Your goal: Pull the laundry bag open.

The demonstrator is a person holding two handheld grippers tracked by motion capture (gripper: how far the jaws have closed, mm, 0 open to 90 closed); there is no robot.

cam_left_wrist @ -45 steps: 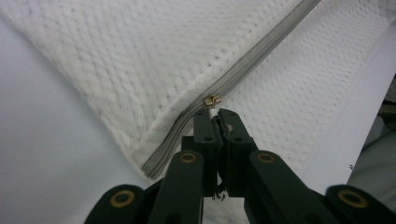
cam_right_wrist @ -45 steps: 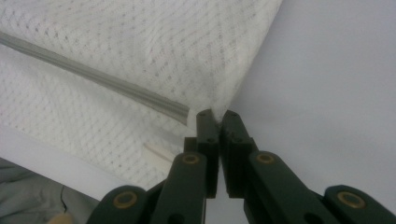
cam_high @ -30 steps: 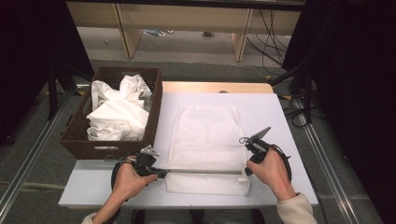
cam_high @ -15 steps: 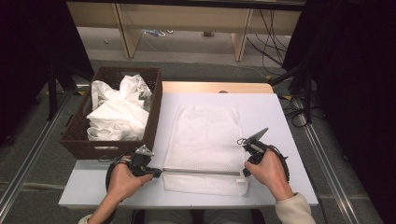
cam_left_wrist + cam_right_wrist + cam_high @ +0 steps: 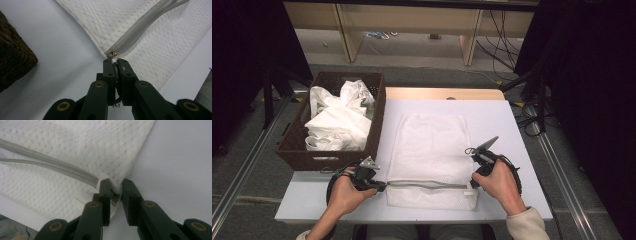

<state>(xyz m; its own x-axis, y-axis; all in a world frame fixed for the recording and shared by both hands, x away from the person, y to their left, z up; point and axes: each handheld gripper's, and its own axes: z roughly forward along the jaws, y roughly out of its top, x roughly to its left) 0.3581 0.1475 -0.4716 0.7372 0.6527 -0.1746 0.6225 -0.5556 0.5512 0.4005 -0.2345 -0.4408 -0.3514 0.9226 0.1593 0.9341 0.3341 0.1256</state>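
A white mesh cover (image 5: pixel 429 145) lies flat on the table, with a grey zipper (image 5: pixel 427 185) running across it near the front edge. My left gripper (image 5: pixel 379 186) is at the zipper's left end, shut on the small metal zipper pull (image 5: pixel 112 53), which sticks out just past my left gripper (image 5: pixel 114 61) tips. My right gripper (image 5: pixel 472 182) is at the zipper's right end. Its jaws have just been opening. In the right gripper view the cover's corner (image 5: pixel 113 185) sits in the gap of my right gripper (image 5: pixel 115 183), against one jaw only.
A dark wicker basket (image 5: pixel 332 155) stands at the left of the table, with crumpled white cloths (image 5: pixel 337 120) in it. The pale table top (image 5: pixel 502 120) has bare room to the right of the cover. A wooden strip (image 5: pixel 442 93) runs along the far edge.
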